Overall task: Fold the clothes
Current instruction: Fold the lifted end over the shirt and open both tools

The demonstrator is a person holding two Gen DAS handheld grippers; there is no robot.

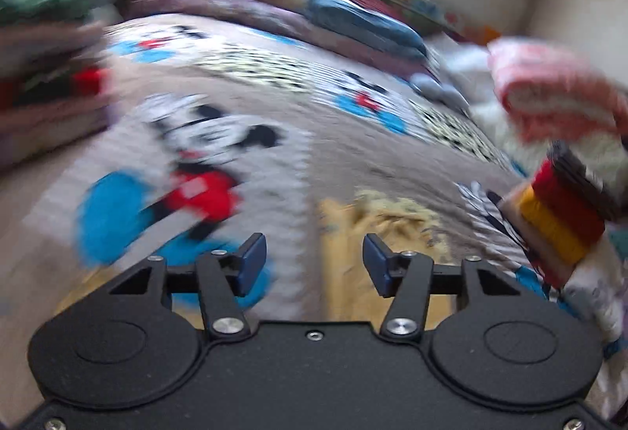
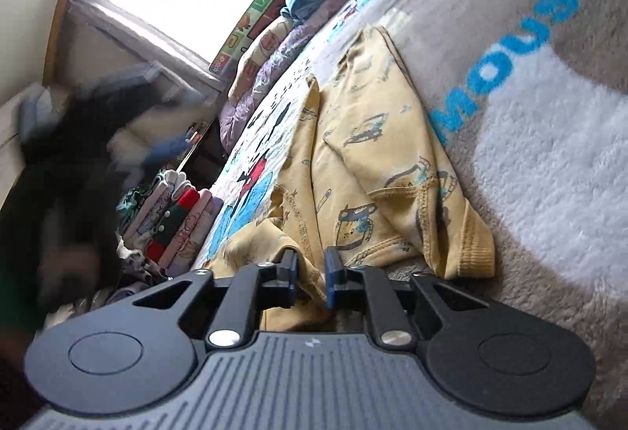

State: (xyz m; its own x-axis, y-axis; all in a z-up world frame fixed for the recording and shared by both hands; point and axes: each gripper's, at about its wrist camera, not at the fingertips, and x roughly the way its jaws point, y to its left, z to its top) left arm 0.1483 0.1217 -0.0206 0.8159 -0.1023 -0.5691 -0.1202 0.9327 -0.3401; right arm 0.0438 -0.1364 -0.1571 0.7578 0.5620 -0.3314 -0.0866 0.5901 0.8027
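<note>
in the left wrist view, which is smeared with motion blur, the left gripper (image 1: 314,265) has its blue pads (image 1: 253,263) standing wide apart with nothing between them, above a grey fleece blanket (image 1: 333,139) printed with cartoon mice. a yellow garment (image 1: 376,218) lies on the blanket just ahead of the fingers, and at the right edge a person's sleeve (image 1: 557,218) with red and yellow stripes shows below a pink and white striped bundle (image 1: 549,96). folded bedding (image 1: 353,17) is heaped along the far side. in the right wrist view the frame is rolled sideways (the blanket (image 2: 549,155) rises toward the right). the right gripper (image 2: 311,275) has its jaws at a narrow gap with a fold of the yellow garment (image 2: 373,155) between them; whether the pads press on the cloth i cannot tell. the garment, printed with small drawings, lies crumpled and partly folded on the blanket. a stack of folded clothes (image 2: 176,222) stands to the left, beside a dark blurred shape (image 2: 70,155).
</note>
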